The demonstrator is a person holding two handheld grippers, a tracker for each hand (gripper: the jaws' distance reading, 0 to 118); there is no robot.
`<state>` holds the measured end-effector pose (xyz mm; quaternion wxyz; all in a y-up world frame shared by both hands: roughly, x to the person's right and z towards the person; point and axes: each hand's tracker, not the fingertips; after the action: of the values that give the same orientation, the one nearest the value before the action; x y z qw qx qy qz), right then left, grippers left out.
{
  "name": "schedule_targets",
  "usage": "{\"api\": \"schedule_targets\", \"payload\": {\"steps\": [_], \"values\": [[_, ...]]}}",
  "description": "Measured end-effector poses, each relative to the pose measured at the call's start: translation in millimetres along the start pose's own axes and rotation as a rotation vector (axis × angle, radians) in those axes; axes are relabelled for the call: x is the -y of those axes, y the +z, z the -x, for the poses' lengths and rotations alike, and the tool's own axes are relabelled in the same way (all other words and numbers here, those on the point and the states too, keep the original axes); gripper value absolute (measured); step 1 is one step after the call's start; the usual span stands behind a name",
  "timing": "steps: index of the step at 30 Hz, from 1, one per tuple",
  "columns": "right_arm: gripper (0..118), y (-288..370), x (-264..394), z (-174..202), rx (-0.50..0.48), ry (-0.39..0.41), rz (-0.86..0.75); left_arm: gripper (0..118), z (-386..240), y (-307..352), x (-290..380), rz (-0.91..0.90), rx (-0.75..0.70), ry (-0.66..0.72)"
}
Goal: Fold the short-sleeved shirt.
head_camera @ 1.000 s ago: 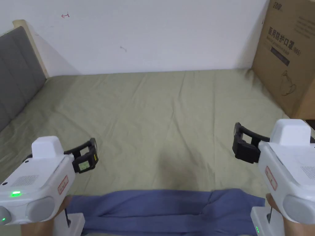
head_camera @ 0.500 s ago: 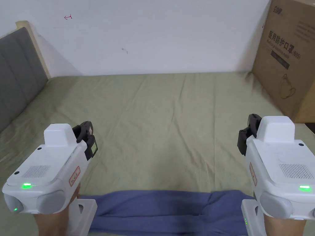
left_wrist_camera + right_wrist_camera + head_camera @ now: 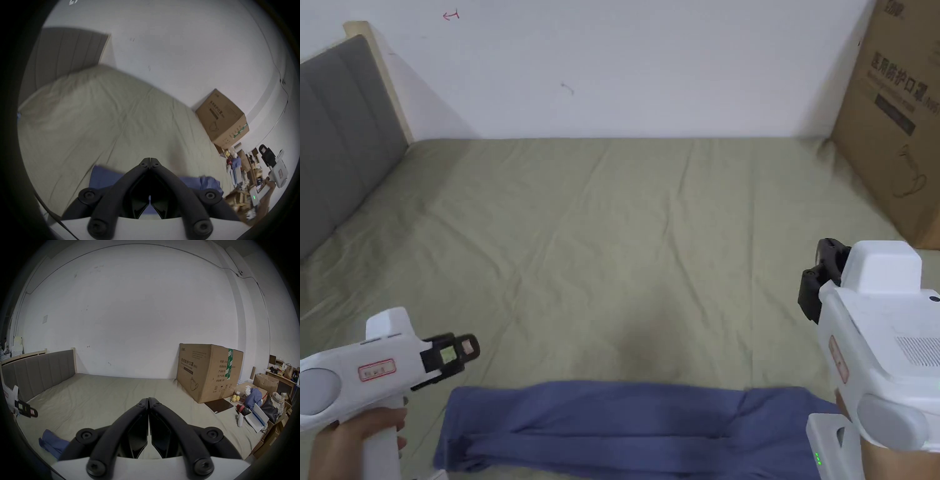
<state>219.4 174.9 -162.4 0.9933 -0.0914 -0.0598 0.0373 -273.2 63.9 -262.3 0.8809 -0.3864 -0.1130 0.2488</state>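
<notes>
Headboard (image 3: 337,125) padding is standing grey along the far left of the bed (image 3: 625,237), and just this side of it the left gripper (image 3: 464,347) is now lying lower and turned on its side, where half a second ago it was pointing up the bed level with its partner; its jaws are meeting at the tips in the left gripper view, gripping nothing. It is hovering just beyond the near-left end of the shirt (image 3: 637,428), so I judge the person is lining up to pinch that end for the next fold. Moving rightward, the shirt is lying as a long blue band across the near edge of the olive sheet, already folded lengthwise and untouched by either tool. Beyond it the sheet is stretching bare and wrinkled towards the white wall (image 3: 625,62), so nothing is blocking a fold in that direction. Further right, the right gripper (image 3: 822,284) is staying raised above the shirt's right end, jaws pressed together on nothing. At the far right, the cardboard box (image 3: 894,106) is sitting on the bed well clear of the shirt, while clutter (image 3: 259,402) is crowding the floor beyond.
</notes>
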Motion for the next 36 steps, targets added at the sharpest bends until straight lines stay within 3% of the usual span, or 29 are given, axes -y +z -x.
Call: {"api": "schedule_targets", "payload": {"steps": [6, 8, 10, 11, 13, 15, 19, 23, 28, 31, 36], "values": [[0, -19, 10, 12, -0.008, 0.016, 0.047, 0, 57, -15, 0, 0.135, -0.039, -0.005], [0, -27, 13, 16, -0.012, 0.017, 0.062, 19, 80, -23, -3, 0.169, -0.041, 0.006], [0, -32, 18, 18, -0.019, 0.008, 0.069, 68, 94, -30, -2, 0.188, -0.043, 0.029], [0, -36, 19, 20, -0.023, 0.001, 0.079, 79, 90, -31, 2, 0.192, -0.046, 0.033], [0, -41, 22, 23, -0.023, -0.001, 0.097, 83, 95, -37, 5, 0.201, -0.062, 0.037], [0, -47, 24, 27, -0.018, 0.011, 0.108, 100, 98, -44, 10, 0.213, -0.051, 0.063], [0, -54, 27, 30, -0.018, 0.015, 0.131, 97, 119, -69, 19, 0.284, -0.044, 0.148], [0, -55, 28, 27, -0.012, 0.024, 0.138, 77, 108, -73, 28, 0.267, -0.039, 0.100], [0, -57, 31, 18, -0.017, 0.012, 0.149, 21, 98, -79, 31, 0.282, 0.006, 0.080], [0, -54, 32, 13, -0.010, 0.008, 0.152, 12, 87, -86, 37, 0.275, -0.044, 0.012], [0, -48, 27, 4, -0.005, 0.009, 0.141, 8, 66, -65, 26, 0.191, -0.133, -0.130]]}}
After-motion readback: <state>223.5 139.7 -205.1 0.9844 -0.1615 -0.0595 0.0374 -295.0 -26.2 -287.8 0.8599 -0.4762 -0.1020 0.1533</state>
